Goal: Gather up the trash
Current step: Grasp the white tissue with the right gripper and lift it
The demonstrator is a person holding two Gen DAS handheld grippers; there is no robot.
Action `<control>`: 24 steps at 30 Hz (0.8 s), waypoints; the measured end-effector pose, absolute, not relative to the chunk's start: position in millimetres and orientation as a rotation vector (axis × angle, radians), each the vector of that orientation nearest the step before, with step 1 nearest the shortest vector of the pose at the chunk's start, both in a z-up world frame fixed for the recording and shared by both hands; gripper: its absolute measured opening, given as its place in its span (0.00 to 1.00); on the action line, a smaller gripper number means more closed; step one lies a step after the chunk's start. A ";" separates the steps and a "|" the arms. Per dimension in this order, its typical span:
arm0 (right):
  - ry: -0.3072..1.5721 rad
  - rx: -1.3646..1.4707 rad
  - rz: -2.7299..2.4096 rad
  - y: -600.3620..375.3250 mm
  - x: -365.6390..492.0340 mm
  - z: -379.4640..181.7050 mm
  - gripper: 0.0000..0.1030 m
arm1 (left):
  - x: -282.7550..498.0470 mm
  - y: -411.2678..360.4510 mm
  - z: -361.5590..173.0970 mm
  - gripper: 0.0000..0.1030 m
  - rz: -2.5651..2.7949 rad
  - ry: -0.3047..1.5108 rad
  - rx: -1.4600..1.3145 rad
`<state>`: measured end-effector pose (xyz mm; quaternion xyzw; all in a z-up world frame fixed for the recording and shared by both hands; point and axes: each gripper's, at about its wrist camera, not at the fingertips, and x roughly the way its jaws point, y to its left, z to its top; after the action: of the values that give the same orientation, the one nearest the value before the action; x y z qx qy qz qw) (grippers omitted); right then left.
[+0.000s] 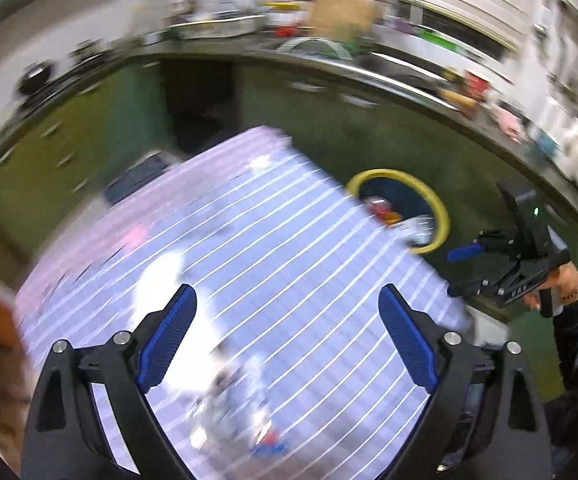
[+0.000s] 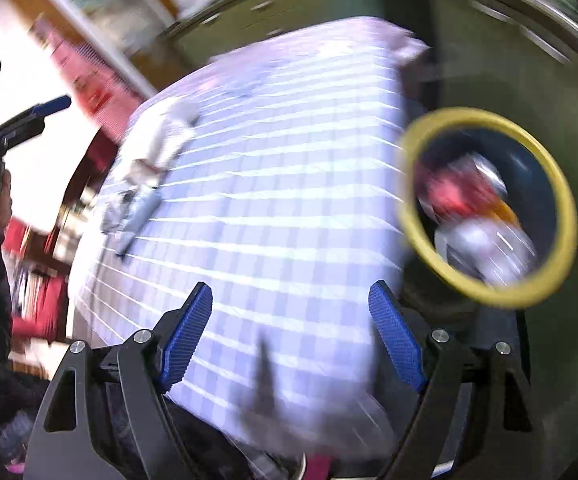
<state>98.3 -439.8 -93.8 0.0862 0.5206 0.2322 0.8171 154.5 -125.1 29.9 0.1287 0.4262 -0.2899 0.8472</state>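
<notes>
Trash (image 2: pixel 477 216) lay inside a dark bin with a yellow rim (image 2: pixel 561 184), which stood on the green floor just beside the far corner of the counter (image 2: pixel 289 184). From the right wrist view the contents read as a red piece, a white or silvery piece and a bit of orange, all smeared by motion blur. More scraps remained on the checked lilac-and-white cloth covering the counter: a crumpled white and grey bundle (image 2: pixel 149 168) near its left edge in the right wrist view, and in the left wrist view a blurred white and grey heap with a red-and-blue bit (image 1: pixel 225 392) close under the left tool (image 1: pixel 287 340).

That left tool hung above the cloth with its blue pads spread wide and nothing between them. The right tool (image 2: pixel 291 338) was likewise held well apart, empty, over the near edge of the counter. In the left wrist view the right tool also appeared off the counter's corner, near the bin, gripped by a hand (image 1: pixel 561 288) in a dark sleeve. Green cabinets (image 1: pixel 41 152) ran along behind, too blurred for detail.
</notes>
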 end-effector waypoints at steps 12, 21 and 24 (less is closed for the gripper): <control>1.201 0.172 0.699 -249.6 240.8 -61.1 0.66 | 124.9 2.4 1.0 0.85 -0.427 0.979 0.118; 1.300 0.193 0.626 -195.2 301.2 -85.5 0.54 | 120.7 9.7 -12.6 0.85 -0.450 0.994 0.125; 1.317 0.231 0.632 -191.3 310.7 -93.0 0.44 | 120.8 11.2 -16.7 0.85 -0.461 0.999 0.119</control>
<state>310.7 -191.3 -93.0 0.1051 0.5999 0.2880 0.7390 120.8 11.2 -16.7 0.0564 0.4743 -0.2190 0.8508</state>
